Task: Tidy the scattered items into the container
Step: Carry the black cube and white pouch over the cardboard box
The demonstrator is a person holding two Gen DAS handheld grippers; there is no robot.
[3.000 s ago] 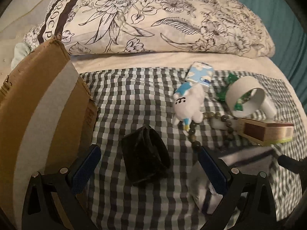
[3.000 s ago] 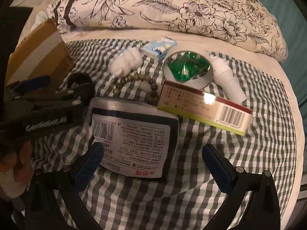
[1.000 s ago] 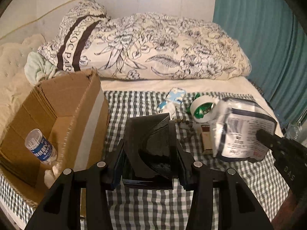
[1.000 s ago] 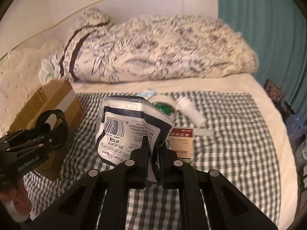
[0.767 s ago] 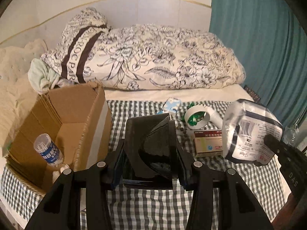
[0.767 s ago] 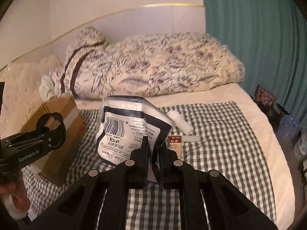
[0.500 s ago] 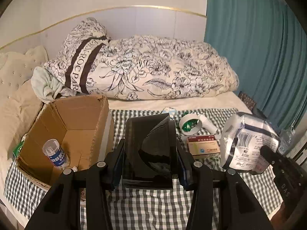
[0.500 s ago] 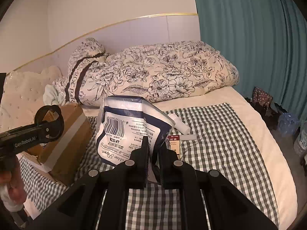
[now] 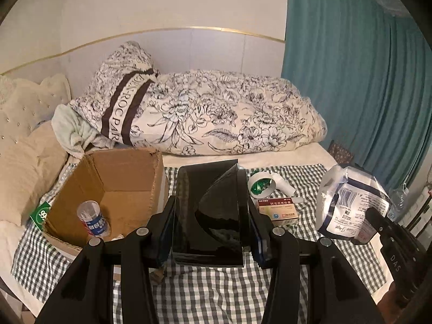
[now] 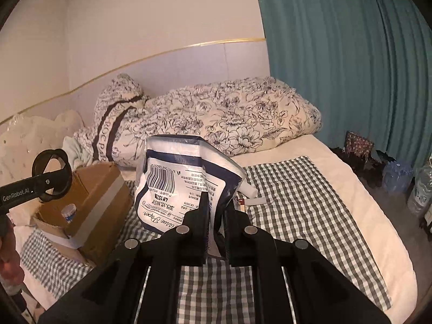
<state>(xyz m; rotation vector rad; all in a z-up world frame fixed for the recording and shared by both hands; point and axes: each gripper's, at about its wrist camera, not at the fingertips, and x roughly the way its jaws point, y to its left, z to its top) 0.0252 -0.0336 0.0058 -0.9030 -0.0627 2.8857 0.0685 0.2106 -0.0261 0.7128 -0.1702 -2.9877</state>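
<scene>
My left gripper (image 9: 208,216) is shut on a glossy black box (image 9: 208,210) and holds it high above the checked cloth, just right of the open cardboard box (image 9: 108,186). A small bottle with a blue label (image 9: 93,218) lies inside that box. My right gripper (image 10: 216,208) is shut on a white and navy tissue pack (image 10: 186,178), raised above the bed; the pack also shows in the left wrist view (image 9: 351,202). The cardboard box sits lower left in the right wrist view (image 10: 89,202).
On the checked cloth (image 9: 310,232) lie a roll of tape (image 9: 262,186), a white tube (image 9: 283,185) and a medicine carton (image 9: 278,209). A floral duvet (image 9: 205,118) runs along the back. Teal curtains (image 9: 351,81) hang at the right. The bed edge drops off at the right (image 10: 378,216).
Both grippers closed on their items, the black box and the tissue pack, and rose well above the bed. In the last half second both views kept pulling up and back.
</scene>
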